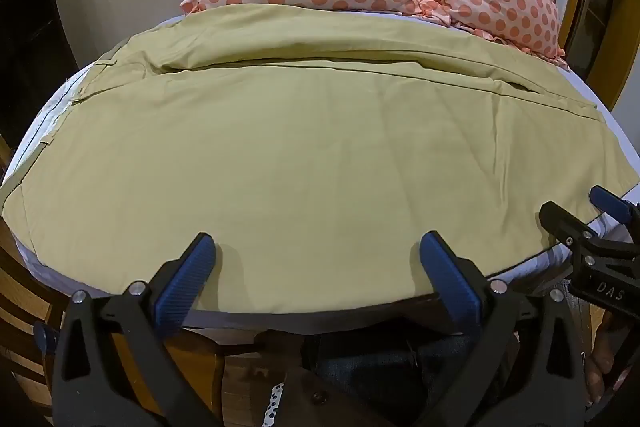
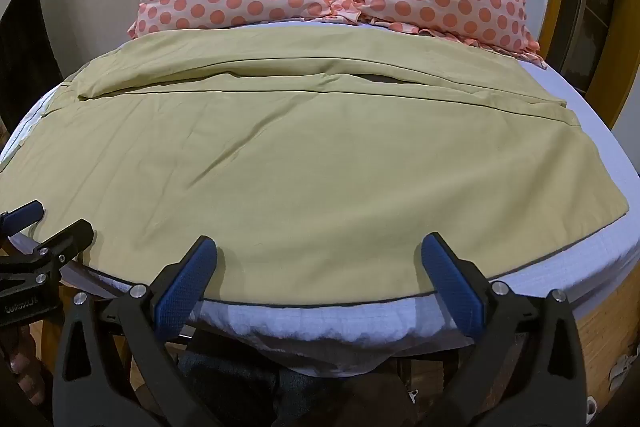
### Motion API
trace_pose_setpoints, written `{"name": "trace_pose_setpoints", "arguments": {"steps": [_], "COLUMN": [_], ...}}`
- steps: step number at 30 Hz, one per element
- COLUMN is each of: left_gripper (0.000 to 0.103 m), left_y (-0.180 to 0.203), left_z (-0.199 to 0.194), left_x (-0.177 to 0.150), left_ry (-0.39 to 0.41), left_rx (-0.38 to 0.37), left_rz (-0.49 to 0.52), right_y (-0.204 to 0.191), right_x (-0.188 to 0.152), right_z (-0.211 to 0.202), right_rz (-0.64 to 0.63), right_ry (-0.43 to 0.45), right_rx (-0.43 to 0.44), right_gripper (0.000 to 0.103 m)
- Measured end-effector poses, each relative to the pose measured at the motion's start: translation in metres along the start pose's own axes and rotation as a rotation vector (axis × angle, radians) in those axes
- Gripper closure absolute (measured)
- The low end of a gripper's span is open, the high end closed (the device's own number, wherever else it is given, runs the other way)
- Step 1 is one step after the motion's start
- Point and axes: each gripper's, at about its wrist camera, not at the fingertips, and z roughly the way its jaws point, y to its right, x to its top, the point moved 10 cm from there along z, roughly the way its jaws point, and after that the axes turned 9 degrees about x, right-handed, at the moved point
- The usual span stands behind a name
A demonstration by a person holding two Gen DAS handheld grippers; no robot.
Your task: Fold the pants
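Khaki pants (image 1: 280, 155): thin, limp, light. Left gripper (image 1: 316, 247), right gripper (image 2: 318, 247) both spread, empty. Best pinch hem edge just ahead.

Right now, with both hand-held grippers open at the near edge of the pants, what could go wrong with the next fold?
1. The pants overhang the near edge of the bed, so a pull toward the person might drag them off.
2. The loose fold gaping along the far side may bunch further if lifted unevenly.
3. The left hand-held gripper and right hand-held gripper could pinch only the top layer, or catch the sheet below.
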Motion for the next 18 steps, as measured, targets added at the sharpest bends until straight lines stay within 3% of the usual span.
{"name": "trace_pose_setpoints", "arguments": {"steps": [18], "left_gripper": [0.002], "left_y": [-0.0001], "left_z": [-0.0002], "left_x": [0.0004], "left_ry": [0.005], "left_rx": [0.001], "left_rz": [-0.001], "right_y": [0.0002], "right_x": [0.0], "right_z": [0.0003], "right_rz": [0.0], "right_ry": [-0.002], "right_rx": [0.0], "right_gripper": [0.001]}}
